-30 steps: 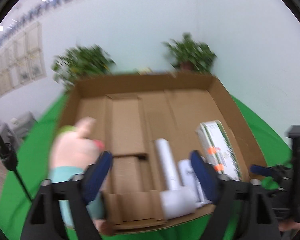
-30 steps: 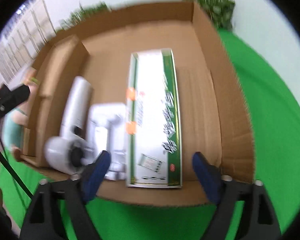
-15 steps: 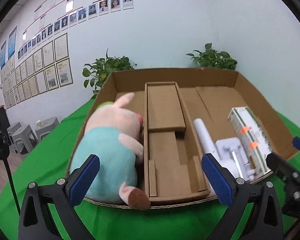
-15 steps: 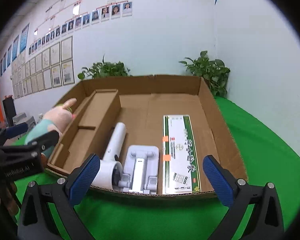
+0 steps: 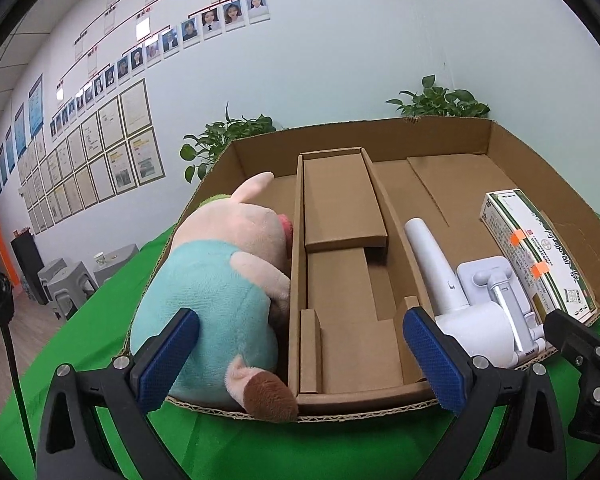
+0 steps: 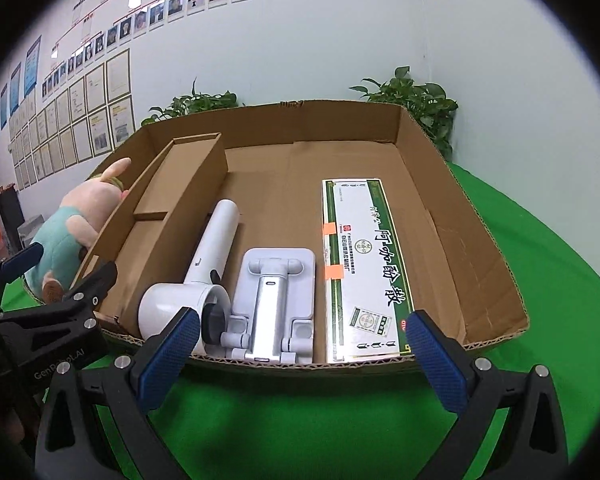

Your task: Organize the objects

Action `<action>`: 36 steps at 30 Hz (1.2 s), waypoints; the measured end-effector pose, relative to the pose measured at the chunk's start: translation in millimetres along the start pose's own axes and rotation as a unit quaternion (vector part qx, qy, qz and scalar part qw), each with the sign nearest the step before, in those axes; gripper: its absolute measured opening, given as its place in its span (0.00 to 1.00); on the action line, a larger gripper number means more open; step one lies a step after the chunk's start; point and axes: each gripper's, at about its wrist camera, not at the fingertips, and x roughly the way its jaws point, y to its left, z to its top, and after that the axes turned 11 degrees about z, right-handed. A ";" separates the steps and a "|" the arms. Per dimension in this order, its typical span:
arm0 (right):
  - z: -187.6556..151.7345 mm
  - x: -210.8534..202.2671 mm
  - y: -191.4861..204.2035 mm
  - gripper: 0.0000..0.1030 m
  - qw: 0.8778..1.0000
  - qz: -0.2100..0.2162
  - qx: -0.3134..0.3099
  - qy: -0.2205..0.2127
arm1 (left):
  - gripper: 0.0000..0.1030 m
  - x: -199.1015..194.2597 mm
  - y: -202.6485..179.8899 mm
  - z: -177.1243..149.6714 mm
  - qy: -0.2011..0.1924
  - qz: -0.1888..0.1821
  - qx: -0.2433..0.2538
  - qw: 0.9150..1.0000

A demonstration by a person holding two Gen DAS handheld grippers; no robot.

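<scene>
**Both claws wide, cardboard tray packed**

Left gripper [image 5: 300, 360]: jaws spread wide after just opening, nothing between the blue pads. It hangs low at the near rim of the cardboard box [image 5: 452, 136], pointing slightly down. Right gripper [image 6: 304, 356]: likewise wide after just opening, empty, at the near edge of the same box, which sits on a green cloth [image 6: 540, 248].

Contents, left wrist view:
- Plush pig [image 5: 220, 280] in a teal shirt lies in the leftmost compartment at 9 o'clock from the box centre, one brown-soled foot poking over the near rim.
- Cardboard insert [image 5: 340, 240] fills the middle lane, with a raised block at its 12 o'clock end.

Contents, right wrist view:
- White hair dryer [image 6: 204, 272], handle toward 12 o'clock, head at the near edge.
- White folding stand [image 6: 272, 300] just beside the dryer at its 3 o'clock side.
- Green-and-white carton [image 6: 360, 260] with two orange tape tabs, lying flat, next at 3 o'clock from the stand.

Two potted plants [image 6: 416, 100] stand behind the box against the wall.
</scene>
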 end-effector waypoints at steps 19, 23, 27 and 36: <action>-1.0 7.3 5.0 1.00 1.000 -0.009 -0.017 0.025 | 1.00 8.1 -4.1 0.8 0.003 0.006 0.011 1.000; -1.7 6.6 5.0 1.00 1.000 -0.009 -0.016 0.024 | 1.00 11.4 -6.6 1.0 0.003 0.006 0.010 1.000; -1.9 6.3 5.1 1.00 0.999 -0.010 -0.017 0.025 | 1.00 12.0 -7.1 0.8 0.003 0.006 0.011 1.000; -2.0 6.4 5.1 1.00 0.999 -0.011 -0.017 0.025 | 1.00 13.6 -8.8 0.7 0.003 0.007 0.011 1.000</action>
